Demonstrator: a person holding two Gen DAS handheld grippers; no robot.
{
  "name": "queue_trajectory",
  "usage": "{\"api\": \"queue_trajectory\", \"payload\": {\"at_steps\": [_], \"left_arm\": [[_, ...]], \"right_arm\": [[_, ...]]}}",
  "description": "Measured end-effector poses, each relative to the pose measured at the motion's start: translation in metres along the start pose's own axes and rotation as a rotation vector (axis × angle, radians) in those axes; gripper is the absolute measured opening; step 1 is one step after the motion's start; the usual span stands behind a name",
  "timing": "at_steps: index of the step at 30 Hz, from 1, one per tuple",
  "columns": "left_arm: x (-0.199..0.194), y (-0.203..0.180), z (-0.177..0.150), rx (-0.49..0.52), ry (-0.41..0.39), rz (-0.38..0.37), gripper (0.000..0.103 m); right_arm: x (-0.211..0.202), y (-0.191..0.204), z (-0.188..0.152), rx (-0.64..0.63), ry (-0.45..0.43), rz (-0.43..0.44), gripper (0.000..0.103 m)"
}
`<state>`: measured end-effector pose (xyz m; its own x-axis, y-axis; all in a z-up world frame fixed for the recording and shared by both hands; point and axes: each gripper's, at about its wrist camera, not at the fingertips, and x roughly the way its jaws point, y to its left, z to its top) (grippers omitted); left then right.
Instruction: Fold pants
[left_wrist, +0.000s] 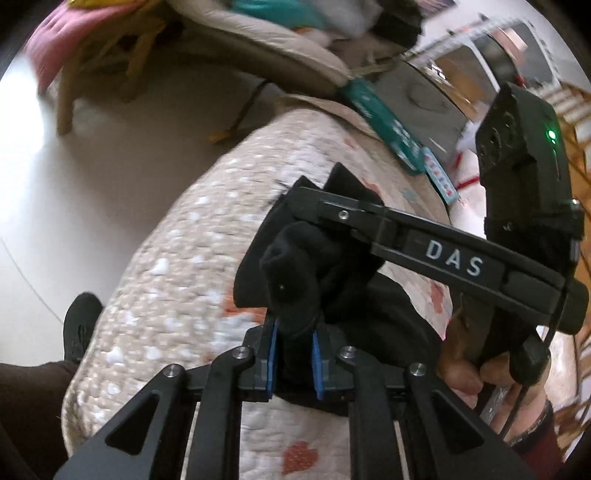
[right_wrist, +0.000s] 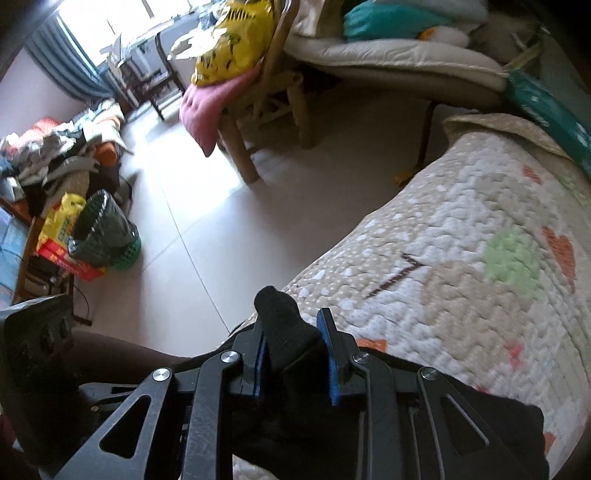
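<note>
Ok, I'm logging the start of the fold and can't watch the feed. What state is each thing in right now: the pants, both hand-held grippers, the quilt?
Black pants: bunched, pinched at two spots, lifted off the quilt there.
Left hand-held gripper: shut on the pants.
Right hand-held gripper: shut on the pants; a tuft of fabric pokes up between its pads.
Quilt: spread flat over the bed.

Black pants (left_wrist: 388, 317) on quilted bed (left_wrist: 177, 251)
</note>
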<state>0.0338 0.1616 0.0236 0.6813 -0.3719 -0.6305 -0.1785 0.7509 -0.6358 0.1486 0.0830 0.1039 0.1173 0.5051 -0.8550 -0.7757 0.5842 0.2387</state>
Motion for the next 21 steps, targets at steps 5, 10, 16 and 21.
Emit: {"api": "queue_trajectory", "payload": {"at_steps": [5,10,16,21], "left_arm": [[0.019,-0.049,-0.015,0.096,0.046,-0.007,0.014],[0.059,-0.099,-0.041,0.206,0.112,0.003,0.014],[0.1,-0.133,-0.088,0.366,0.216,0.053,0.019],[0.077,-0.134,-0.114,0.466,0.251,0.004,0.037]], "right_arm": [[-0.036,-0.03,-0.024,0.069,-0.056,-0.017,0.027],[-0.065,-0.084,-0.071,0.188,-0.097,-0.044,0.027],[-0.084,-0.149,-0.14,0.358,-0.109,-0.085,0.04],[-0.105,-0.183,-0.192,0.49,-0.11,-0.218,0.056]]}}
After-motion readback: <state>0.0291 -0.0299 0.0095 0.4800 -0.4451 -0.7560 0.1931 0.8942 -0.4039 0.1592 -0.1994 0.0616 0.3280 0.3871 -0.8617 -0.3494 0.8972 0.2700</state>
